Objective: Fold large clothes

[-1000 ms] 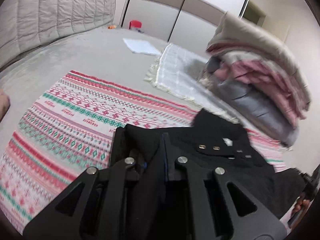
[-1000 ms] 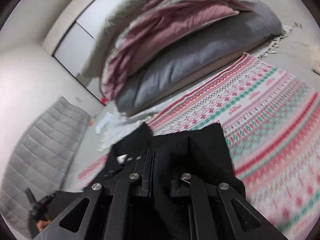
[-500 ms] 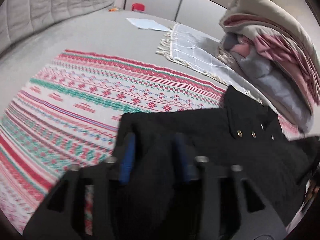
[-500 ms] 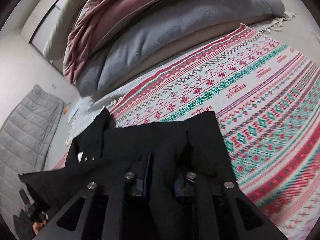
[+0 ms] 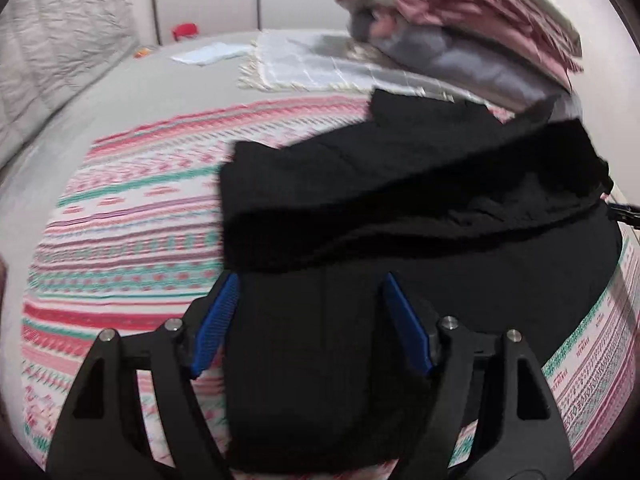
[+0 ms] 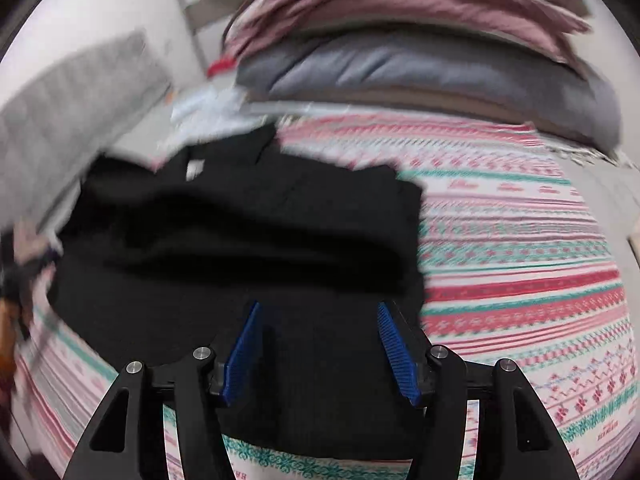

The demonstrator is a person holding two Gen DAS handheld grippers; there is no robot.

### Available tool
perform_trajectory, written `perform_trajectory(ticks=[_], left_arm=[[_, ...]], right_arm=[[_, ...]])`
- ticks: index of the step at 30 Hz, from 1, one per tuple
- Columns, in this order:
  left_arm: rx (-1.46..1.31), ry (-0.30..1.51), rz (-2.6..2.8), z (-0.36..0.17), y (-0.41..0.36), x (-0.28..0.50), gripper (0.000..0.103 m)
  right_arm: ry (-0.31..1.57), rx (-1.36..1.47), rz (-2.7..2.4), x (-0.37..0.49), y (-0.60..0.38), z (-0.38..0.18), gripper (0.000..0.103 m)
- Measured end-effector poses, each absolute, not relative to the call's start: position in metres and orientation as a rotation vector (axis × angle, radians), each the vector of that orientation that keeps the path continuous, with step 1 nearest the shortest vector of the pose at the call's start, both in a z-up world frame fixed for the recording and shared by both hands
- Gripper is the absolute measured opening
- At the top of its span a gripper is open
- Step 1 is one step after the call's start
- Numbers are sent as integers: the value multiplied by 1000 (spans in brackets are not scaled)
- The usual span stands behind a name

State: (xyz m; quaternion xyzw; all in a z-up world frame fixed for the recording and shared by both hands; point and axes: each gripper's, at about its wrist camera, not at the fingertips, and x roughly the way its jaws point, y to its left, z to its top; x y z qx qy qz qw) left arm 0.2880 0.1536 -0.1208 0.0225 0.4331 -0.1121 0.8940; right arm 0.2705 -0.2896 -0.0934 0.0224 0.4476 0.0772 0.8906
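On the patterned blanket [image 5: 132,208] the black garment [image 5: 400,184] lay doubled over. Both the left gripper [image 5: 310,316] and right gripper [image 6: 320,340] were opening, having let go of the cloth a second back (fabric between the pads, unpinched). Fold landed; judged ready for the next one.

garment [image 5: 400,184]: lying on the blanket [image 5: 132,208], at 12 o'clock from both grippers
bedding pile [image 5: 460,28]: sitting behind the garment, at 1 o'clock
cloth [image 5: 304,64]: lying behind the blanket, at 12 o'clock
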Motion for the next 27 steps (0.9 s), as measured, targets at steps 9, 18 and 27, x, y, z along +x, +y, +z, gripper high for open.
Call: perform_trajectory(ticks=[9,18,27], left_arm=[[-145,878,-66,-102,131,377,75],[-259,932,-49,-110,181,347,76],[-607,1119,-353,-172,218,302,76]], right_arm=[[929,31,23,377,-251,-83,61],[819,360,-45,348,-330,-60,75],[1108,672,234,279,-379,-159,79]])
